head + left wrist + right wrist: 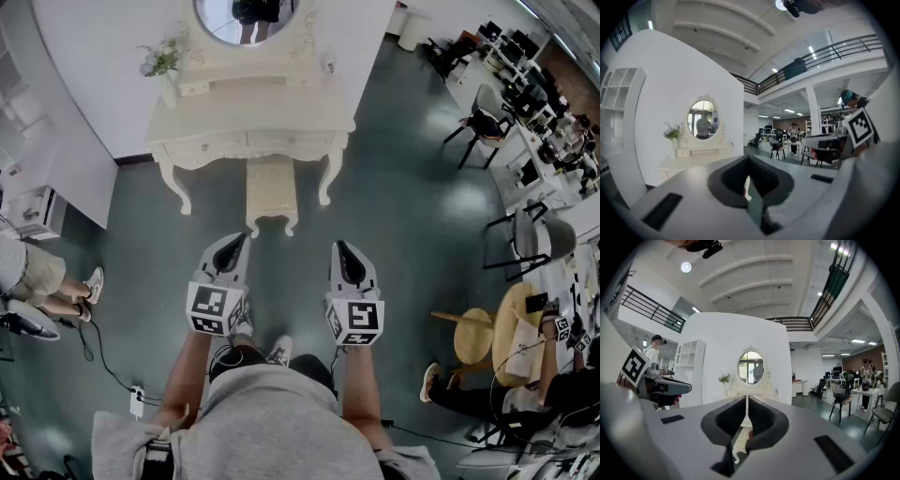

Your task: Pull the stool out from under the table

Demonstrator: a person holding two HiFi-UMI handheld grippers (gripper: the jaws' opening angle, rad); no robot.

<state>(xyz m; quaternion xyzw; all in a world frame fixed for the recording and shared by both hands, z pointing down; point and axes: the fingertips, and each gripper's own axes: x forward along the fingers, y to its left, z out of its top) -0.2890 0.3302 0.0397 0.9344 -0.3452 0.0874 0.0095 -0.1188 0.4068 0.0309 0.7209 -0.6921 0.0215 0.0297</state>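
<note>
1. here, the left gripper has its jaws pressed together, holding nothing.
2. the right gripper beside it is likewise closed and empty.
3. both point at a cream stool, near it but not touching.
4. the stool stands between the front legs of a cream dressing table with an oval mirror, against a white wall.

a glossy dark green floor fills the middle of the head view, with a white wall at upper left. black chairs and desks crowd the upper right, and a round wooden table sits at lower right. overhead, a railed balcony and strip lights.
</note>
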